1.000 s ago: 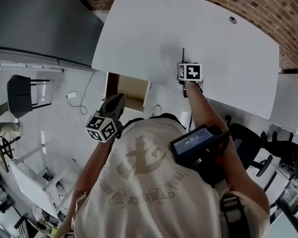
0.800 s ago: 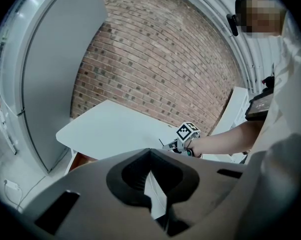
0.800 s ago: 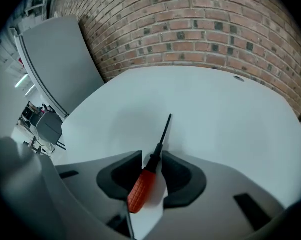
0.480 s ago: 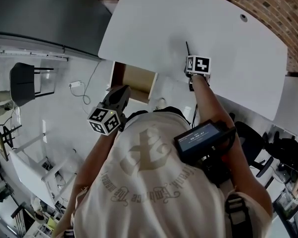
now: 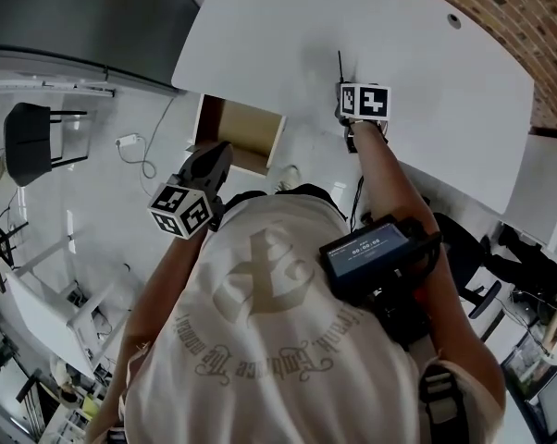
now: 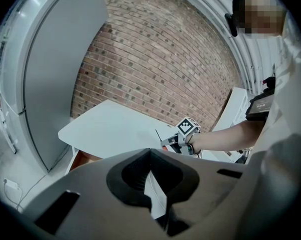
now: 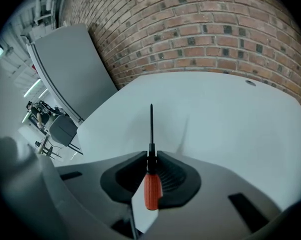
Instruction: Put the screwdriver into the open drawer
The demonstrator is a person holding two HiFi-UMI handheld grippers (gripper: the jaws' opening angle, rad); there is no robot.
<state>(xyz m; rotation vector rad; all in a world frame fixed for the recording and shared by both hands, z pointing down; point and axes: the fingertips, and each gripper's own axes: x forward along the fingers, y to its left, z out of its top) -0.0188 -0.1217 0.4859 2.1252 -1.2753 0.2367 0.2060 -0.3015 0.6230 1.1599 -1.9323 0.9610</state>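
The screwdriver [image 7: 151, 189] has an orange handle and a thin black shaft. My right gripper [image 7: 151, 155] holds it at the neck, its jaws closing on it. The shaft points away over the white table [image 7: 215, 114]. In the head view the shaft [image 5: 340, 63] sticks out beyond the right gripper [image 5: 343, 100] above the table's middle. The open drawer [image 5: 241, 135], brown inside, hangs under the table's near-left edge. My left gripper [image 5: 214, 155] hovers just short of the drawer, empty. In the left gripper view its jaws [image 6: 150, 151] meet at the tips.
A grey panel [image 5: 75, 17] stands left of the table and a brick wall [image 5: 501, 17] runs behind it. A cable hole [image 5: 454, 20] sits in the tabletop at the far right. On the floor at left are a black chair [image 5: 38, 146] and a white cable [image 5: 135, 146].
The right gripper stays over the same part of the table with the screwdriver shaft jutting from it. The left gripper keeps its place by the drawer. The head view has shifted slightly.
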